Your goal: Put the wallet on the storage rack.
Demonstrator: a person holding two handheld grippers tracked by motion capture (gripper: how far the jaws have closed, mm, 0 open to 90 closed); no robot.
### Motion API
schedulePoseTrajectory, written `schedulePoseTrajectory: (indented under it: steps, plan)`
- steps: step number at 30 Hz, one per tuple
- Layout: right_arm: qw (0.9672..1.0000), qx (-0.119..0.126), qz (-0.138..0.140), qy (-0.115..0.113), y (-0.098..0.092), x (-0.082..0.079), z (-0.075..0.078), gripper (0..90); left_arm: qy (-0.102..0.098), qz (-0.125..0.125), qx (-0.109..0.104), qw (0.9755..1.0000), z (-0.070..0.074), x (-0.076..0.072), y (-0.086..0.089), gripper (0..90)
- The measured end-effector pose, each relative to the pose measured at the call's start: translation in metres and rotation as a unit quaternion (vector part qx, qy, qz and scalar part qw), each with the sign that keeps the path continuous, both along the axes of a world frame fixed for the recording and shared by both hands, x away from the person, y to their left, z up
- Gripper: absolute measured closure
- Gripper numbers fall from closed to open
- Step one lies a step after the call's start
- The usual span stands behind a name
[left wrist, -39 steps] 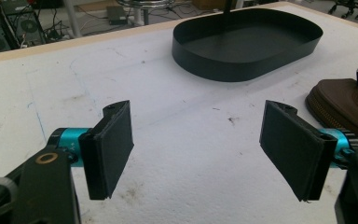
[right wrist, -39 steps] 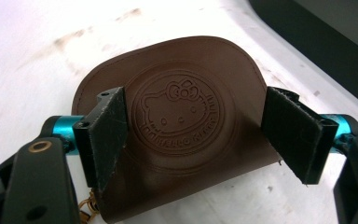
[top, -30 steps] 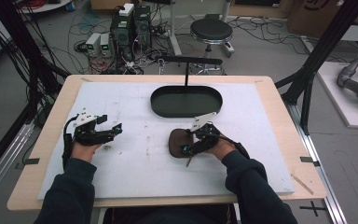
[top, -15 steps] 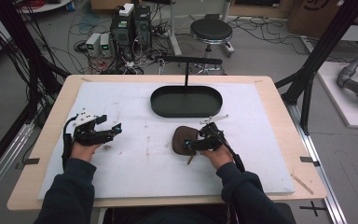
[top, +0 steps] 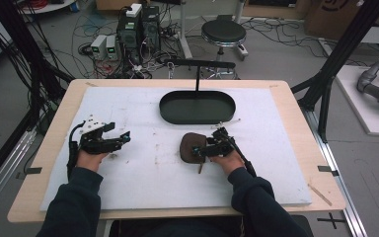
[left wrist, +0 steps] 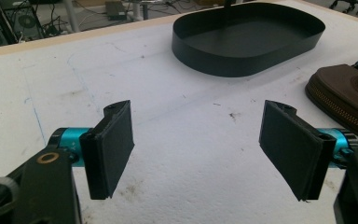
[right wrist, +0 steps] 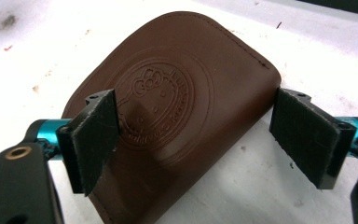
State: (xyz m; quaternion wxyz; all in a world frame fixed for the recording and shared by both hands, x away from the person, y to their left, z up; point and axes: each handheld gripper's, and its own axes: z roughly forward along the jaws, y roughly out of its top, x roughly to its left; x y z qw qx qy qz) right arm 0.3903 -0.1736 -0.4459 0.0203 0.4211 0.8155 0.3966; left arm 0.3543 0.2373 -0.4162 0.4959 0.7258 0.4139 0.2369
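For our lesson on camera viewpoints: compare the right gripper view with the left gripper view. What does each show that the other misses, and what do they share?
Right gripper view: the embossed round emblem on the brown leather pouch, with the right tongs standing open, one pad over the pouch, the other beside its edge.

Left gripper view: the black oval tray, the pouch's zipper, and the left tongs open over bare white mat.

Both: the pouch lying flat on the white mat.
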Motion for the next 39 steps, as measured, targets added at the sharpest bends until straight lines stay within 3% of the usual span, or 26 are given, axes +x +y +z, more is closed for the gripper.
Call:
schedulePoseTrajectory:
  steps: [6,7,9,10,18,21,22,24,27,29,30,32,33,39]
  plan:
    - [0.9998,0.003,0.006,0.018,-0.004,0.006,0.004,28.6,0.004,0.001,0.000,1.0000,-0.001,0.001,0.001,26.1]
    - [0.9995,0.011,0.007,0.029,-0.005,0.007,0.004,32.6,0.004,0.000,0.000,1.0000,-0.001,0.001,0.001,26.1]
    - [0.9975,0.044,0.021,0.052,-0.008,0.011,0.002,51.8,0.004,0.000,0.000,1.0000,-0.001,0.001,0.001,26.2]
    - [0.9960,0.061,0.029,0.059,-0.009,0.012,0.001,54.4,0.005,0.000,0.001,1.0000,-0.001,0.001,0.001,26.2]
    - [0.9921,0.098,0.043,0.066,-0.016,0.019,0.001,71.9,0.006,0.002,-0.001,1.0000,-0.002,0.001,0.003,26.3]
    - [0.9940,0.085,0.042,0.055,-0.015,0.016,0.004,66.8,0.006,0.002,0.000,1.0000,-0.002,0.001,0.003,26.3]
    - [0.9962,0.068,0.038,0.039,-0.012,0.014,0.006,58.8,0.006,0.001,0.000,1.0000,-0.002,0.001,0.003,26.3]
    - [0.9967,0.067,0.043,0.019,-0.006,0.010,0.007,37.4,0.006,0.002,-0.001,1.0000,-0.001,0.001,0.003,26.3]
    - [0.9988,0.034,0.025,-0.023,0.008,0.002,0.008,19.7,0.006,0.003,-0.001,1.0000,-0.001,0.001,0.003,26.3]
    - [0.9996,0.014,0.003,-0.026,0.015,0.000,0.006,19.8,0.006,0.002,0.000,1.0000,-0.001,0.001,0.003,26.3]
    - [0.9998,0.008,-0.005,-0.016,0.019,0.000,0.004,19.7,0.006,0.002,0.000,1.0000,-0.001,0.001,0.003,26.3]
    - [0.9996,0.023,-0.014,0.005,0.022,0.000,0.001,19.7,0.006,0.003,-0.001,1.0000,-0.001,0.001,0.003,26.4]
    - [0.9995,0.026,-0.013,0.015,0.024,0.000,0.000,19.5,0.005,0.003,-0.001,1.0000,-0.001,0.001,0.003,26.3]
    - [0.9997,0.017,0.017,0.011,0.030,0.000,0.000,19.4,0.005,0.003,0.000,1.0000,-0.001,0.001,0.003,26.5]
